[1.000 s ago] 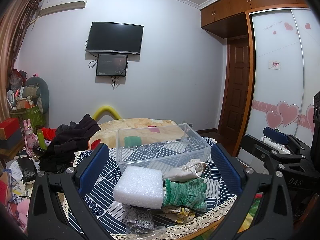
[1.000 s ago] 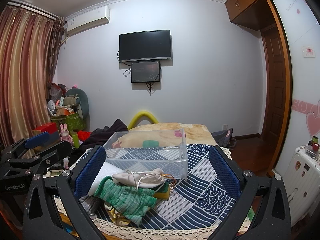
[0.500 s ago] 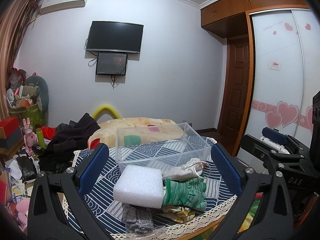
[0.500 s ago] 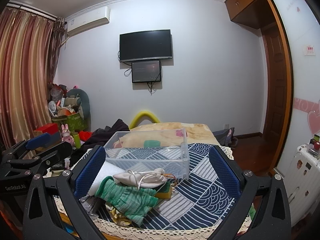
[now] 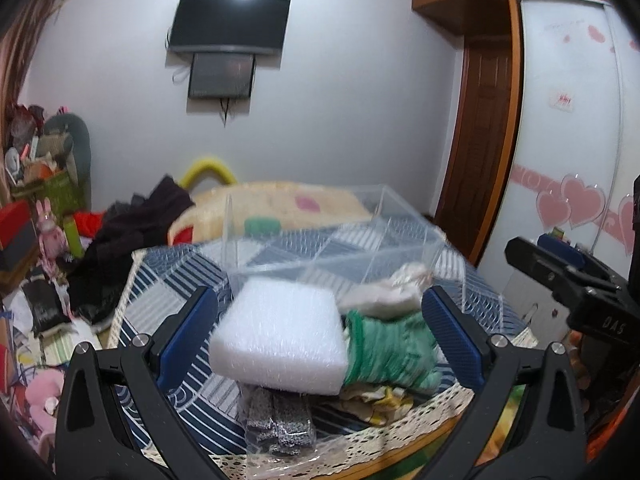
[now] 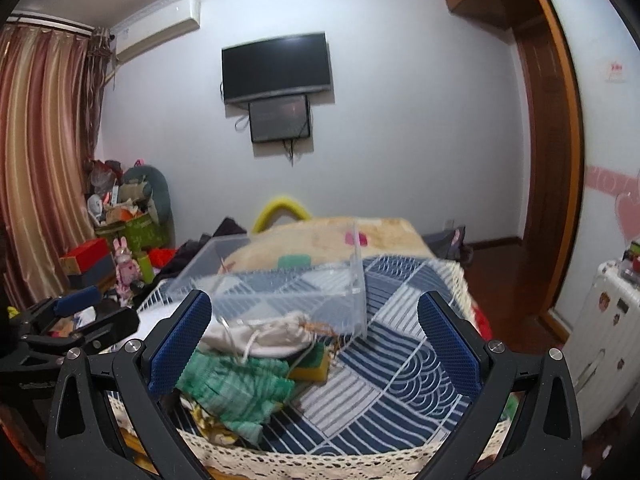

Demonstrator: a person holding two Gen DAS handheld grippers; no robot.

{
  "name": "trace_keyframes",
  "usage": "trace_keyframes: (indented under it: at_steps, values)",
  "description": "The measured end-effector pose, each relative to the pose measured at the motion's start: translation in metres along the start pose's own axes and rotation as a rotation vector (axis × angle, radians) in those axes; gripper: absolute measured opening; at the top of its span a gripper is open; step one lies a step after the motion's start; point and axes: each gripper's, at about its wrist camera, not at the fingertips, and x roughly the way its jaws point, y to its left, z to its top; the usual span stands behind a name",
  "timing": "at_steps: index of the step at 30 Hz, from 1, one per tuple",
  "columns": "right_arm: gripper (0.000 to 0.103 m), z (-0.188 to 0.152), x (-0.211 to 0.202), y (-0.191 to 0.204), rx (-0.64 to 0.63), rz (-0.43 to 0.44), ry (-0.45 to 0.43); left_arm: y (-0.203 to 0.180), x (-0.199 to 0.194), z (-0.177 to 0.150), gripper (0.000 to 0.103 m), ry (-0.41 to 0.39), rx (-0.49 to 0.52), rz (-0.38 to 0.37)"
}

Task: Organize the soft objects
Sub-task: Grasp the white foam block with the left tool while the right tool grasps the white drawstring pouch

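A pile of soft things lies on the blue patterned tablecloth [image 5: 184, 292]: a white foam block [image 5: 280, 340], a green knit glove [image 5: 388, 352], a white drawstring pouch [image 5: 384, 296], a grey packet [image 5: 276, 420]. Behind them stands an empty clear plastic box [image 5: 332, 240]. My left gripper [image 5: 320, 340] is open, its fingers on either side of the foam block and glove. My right gripper [image 6: 316, 348] is open and empty, just short of the glove [image 6: 236, 388], the pouch [image 6: 272, 336], a yellow-green sponge [image 6: 312, 364] and the box [image 6: 288, 280].
A bed with a beige blanket [image 6: 332, 240] and dark clothes [image 5: 132, 232] lies behind the table. Clutter, boxes and toys crowd the left floor [image 5: 44, 240]. A white suitcase [image 6: 608, 344] stands at right. The lace table edge [image 6: 320, 460] is close.
Both grippers have moved forward and dipped toward the pile; the objects now look larger and nearer. Both stay open.
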Motion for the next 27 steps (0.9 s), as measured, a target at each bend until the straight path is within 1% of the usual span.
trace_keyframes:
  at_steps: [1, 4, 9, 11, 14, 19, 21, 25, 27]
  values:
    - [0.103, -0.003, 0.004, -0.001, 0.003, 0.001, 0.018, 0.002, 0.008, -0.003, 0.103, 0.023, 0.001, 0.008]
    - [0.103, -0.009, 0.015, -0.003, 0.005, 0.02, 0.064, 0.006, 0.019, -0.01, 0.103, 0.058, 0.011, 0.025]
    - [0.103, -0.017, 0.031, -0.001, 0.022, 0.123, 0.131, 0.014, 0.028, -0.021, 0.103, 0.087, 0.032, 0.033]
    - [0.103, -0.019, 0.041, 0.004, 0.017, 0.149, 0.156, 0.017, 0.03, -0.023, 0.103, 0.095, 0.03, 0.042]
    - [0.103, -0.021, 0.056, 0.012, -0.014, 0.152, 0.189, 0.023, 0.032, -0.024, 0.103, 0.103, 0.008, 0.043]
    - [0.103, -0.023, 0.076, 0.015, -0.025, 0.163, 0.217, 0.039, 0.033, -0.02, 0.103, 0.11, -0.065, 0.003]
    - [0.101, -0.024, 0.08, 0.014, -0.023, 0.166, 0.225, 0.042, 0.035, -0.021, 0.103, 0.12, -0.088, -0.007]
    - [0.092, -0.025, 0.09, 0.014, -0.022, 0.17, 0.25, 0.049, 0.048, -0.025, 0.103, 0.169, -0.135, -0.034]
    - [0.086, -0.026, 0.094, 0.014, -0.017, 0.177, 0.263, 0.051, 0.052, -0.028, 0.103, 0.177, -0.149, -0.047]
